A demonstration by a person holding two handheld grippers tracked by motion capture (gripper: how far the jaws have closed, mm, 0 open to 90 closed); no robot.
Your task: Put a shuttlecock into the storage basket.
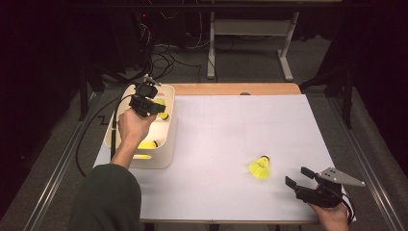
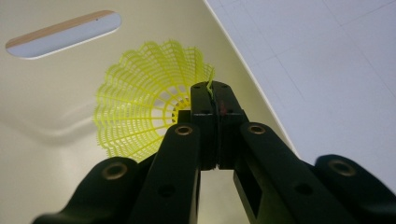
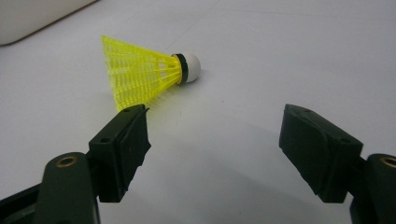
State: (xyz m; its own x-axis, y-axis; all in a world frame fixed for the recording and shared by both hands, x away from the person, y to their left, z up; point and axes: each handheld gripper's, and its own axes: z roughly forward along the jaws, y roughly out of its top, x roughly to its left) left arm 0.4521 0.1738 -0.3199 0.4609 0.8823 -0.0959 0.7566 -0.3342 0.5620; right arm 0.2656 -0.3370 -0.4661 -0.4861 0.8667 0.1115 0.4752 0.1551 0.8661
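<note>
In the left gripper view, the left gripper [image 2: 215, 100] has its jaws pressed together at frame centre, pinching the rim of a yellow shuttlecock's [image 2: 140, 112] mesh skirt; the skirt fans out to the left of the tips, open end toward the camera, over the cream floor of a bin [image 2: 56, 140] whose slotted handle sits at the upper left. In the high view that gripper [image 1: 153, 103] is at the upper left of the frame, held over the bin [image 1: 166, 154], with further yellow shuttlecocks lying inside near the bin's middle [image 1: 148, 144]. In the right gripper view, the right gripper [image 3: 215, 140] has its jaws spread wide with nothing between them, low over the white sheet [image 3: 280, 56]; a second shuttle [image 3: 144, 70] lies on its side just beyond the left-hand jaw, skirt to the left, white cork to the right, not touched. In the high view this gripper [image 1: 300, 177] is at the lower right, near the sheet's [image 1: 231, 130] front edge, and the loose shuttle [image 1: 260, 167] lies just to its left, well apart from the bin.
</note>
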